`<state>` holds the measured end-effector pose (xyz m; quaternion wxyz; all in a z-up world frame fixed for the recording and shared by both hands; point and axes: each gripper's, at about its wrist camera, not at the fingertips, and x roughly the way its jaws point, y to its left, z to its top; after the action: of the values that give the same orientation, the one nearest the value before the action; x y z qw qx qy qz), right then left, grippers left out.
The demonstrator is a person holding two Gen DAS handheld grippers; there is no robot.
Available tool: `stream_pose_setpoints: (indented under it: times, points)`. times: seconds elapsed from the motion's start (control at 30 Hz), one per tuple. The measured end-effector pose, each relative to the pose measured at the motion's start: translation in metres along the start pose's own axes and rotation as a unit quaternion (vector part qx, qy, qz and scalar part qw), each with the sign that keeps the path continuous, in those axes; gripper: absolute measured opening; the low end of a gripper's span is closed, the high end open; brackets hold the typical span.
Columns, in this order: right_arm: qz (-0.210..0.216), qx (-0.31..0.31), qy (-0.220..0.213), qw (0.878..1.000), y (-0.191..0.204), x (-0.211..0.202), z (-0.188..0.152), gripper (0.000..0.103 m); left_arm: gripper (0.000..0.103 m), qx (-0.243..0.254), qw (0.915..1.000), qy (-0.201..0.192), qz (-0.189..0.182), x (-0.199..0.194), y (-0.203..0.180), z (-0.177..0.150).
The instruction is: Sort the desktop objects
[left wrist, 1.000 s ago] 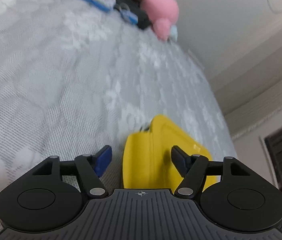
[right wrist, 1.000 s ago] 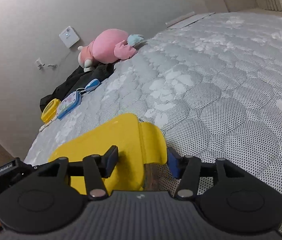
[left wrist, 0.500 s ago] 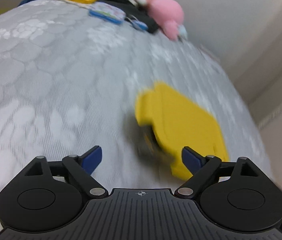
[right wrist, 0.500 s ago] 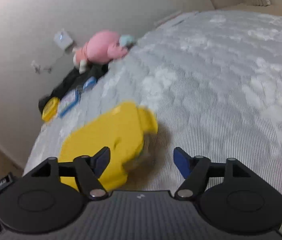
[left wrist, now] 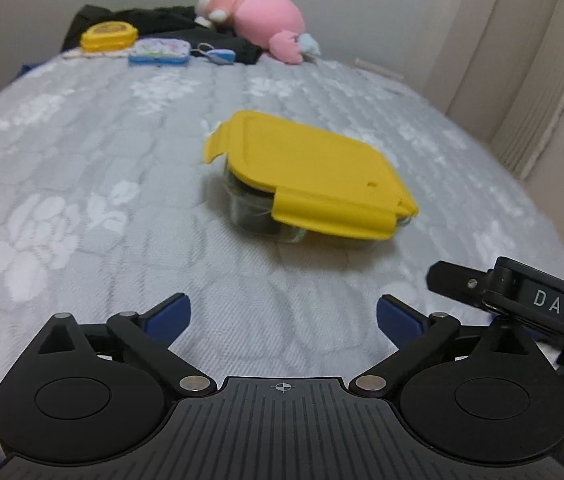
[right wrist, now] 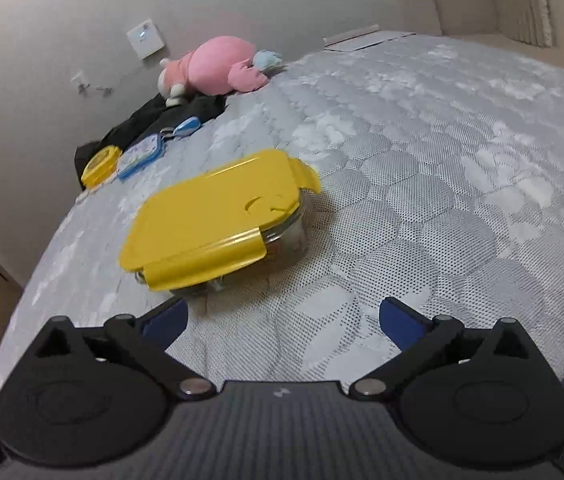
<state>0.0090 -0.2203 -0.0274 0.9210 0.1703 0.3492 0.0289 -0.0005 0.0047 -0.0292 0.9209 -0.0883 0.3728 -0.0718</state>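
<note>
Both hand-held grippers hang low over a grey quilted mattress (left wrist: 82, 168) with their blue-padded fingers spread wide and nothing between them. Seen from its own camera, the left gripper (left wrist: 284, 314) points across the bed toward a glass food container (left wrist: 260, 216) capped by a yellow lid (left wrist: 306, 168). That container sits on the mattress ahead of the left gripper and slightly to the right of its centre line, clearly apart from the fingertips. One lid flap hangs down over the near side of the glass, and another sticks out at the far left corner. Part of the right gripper's black body, lettered "DAS", shows at the lower right of the left view.

From the right wrist view, the right gripper (right wrist: 282, 316) also faces the same container (right wrist: 282, 236), which lies ahead and to the left. Its near corner is close to the left blue finger (right wrist: 166, 322), though whether they touch cannot be told. The yellow lid (right wrist: 210, 212) looks slightly blurred.

Far back along the bed's edge, near the wall, lie a pink plush toy (left wrist: 258, 24), a dark garment (left wrist: 154, 24), a small yellow box (left wrist: 108, 36), a flat blue-edged case (left wrist: 160, 52) and a small blue item (left wrist: 218, 56).
</note>
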Motion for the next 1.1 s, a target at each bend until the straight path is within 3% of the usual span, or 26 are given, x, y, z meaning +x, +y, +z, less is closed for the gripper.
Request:
stream_pose_setpoints:
  times: [0.13,0.2,0.33,0.47,0.6,0.8,1.1]
  points:
    - [-0.045,-0.066,0.017,0.997,0.007,0.000,-0.002,0.103,0.103,0.050,0.9977,0.004,0.045,-0.002,-0.015,-0.006]
    - [-0.062,-0.082,0.015,0.995,0.008,0.001,-0.004,0.103,0.103,0.057,0.9974,0.005,0.044,-0.001,-0.016,-0.006]
    - [-0.061,-0.070,0.020,0.995,0.004,0.003,-0.005,0.103,0.103,0.036,0.9978,0.016,0.052,0.004,-0.008,-0.004]
    - [-0.095,-0.076,0.041,0.992,-0.002,0.011,-0.007,0.103,0.103,-0.011,0.9978,0.006,0.065,0.000,0.006,0.000]
    - [-0.075,-0.077,0.042,0.993,-0.003,0.009,-0.007,0.103,0.103,-0.066,0.9960,0.005,0.060,-0.001,0.025,0.002]
    - [-0.075,-0.125,0.032,0.989,0.009,0.008,-0.011,0.103,0.103,-0.022,0.9978,-0.014,0.060,-0.005,0.013,0.005]
    - [-0.075,-0.117,0.029,0.990,0.008,0.007,-0.009,0.103,0.103,-0.017,0.9977,-0.017,0.064,-0.005,0.011,0.004]
